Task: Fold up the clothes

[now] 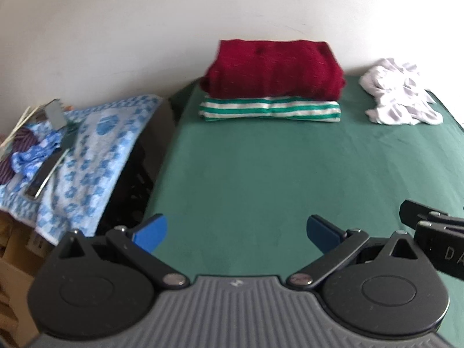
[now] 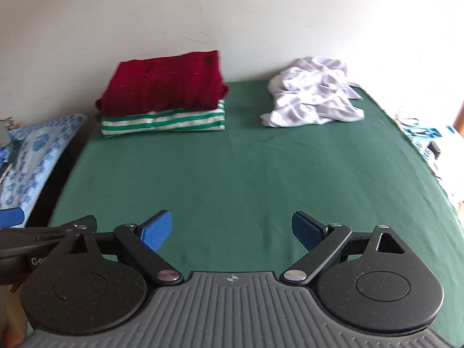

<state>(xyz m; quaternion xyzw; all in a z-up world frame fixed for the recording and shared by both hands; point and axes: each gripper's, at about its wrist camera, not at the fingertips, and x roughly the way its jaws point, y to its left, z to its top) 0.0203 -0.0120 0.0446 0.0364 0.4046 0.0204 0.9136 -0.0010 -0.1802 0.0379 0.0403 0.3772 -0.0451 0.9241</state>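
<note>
I have the wide green cloth-covered table (image 2: 232, 159) in front of me, bare across its near half. Against the far wall on its left sits a folded dark red knitted garment (image 2: 165, 87) stacked squarely on a folded green-and-white striped garment (image 2: 162, 121). Well apart from that stack, at the far right, lies the crumpled pale lilac-white garment (image 2: 313, 98), which I judge to be the piece left to fold.

My left gripper (image 1: 236, 232) and right gripper (image 2: 232, 230) both hang over the near edge, blue pads spread wide, holding nothing. The two tools are just beside each other; each shows at the edge of the other's view.

The main risk I see is the reach. The crumpled piece lies at the far edge, near the table's right corner, so a clumsy drag could push it against the wall or off that side. It is bunched in many layers, so a pinch could take several folds at once, or only a loose flap, and I cannot tell where its collar or hems are.

A sweep with the left tool could nudge the red-and-striped stack and spoil it.

Off the table's left edge lies a blue-and-white patterned towel (image 1: 95, 156) with small clutter on it; a stray left elbow swing could catch that.
</note>
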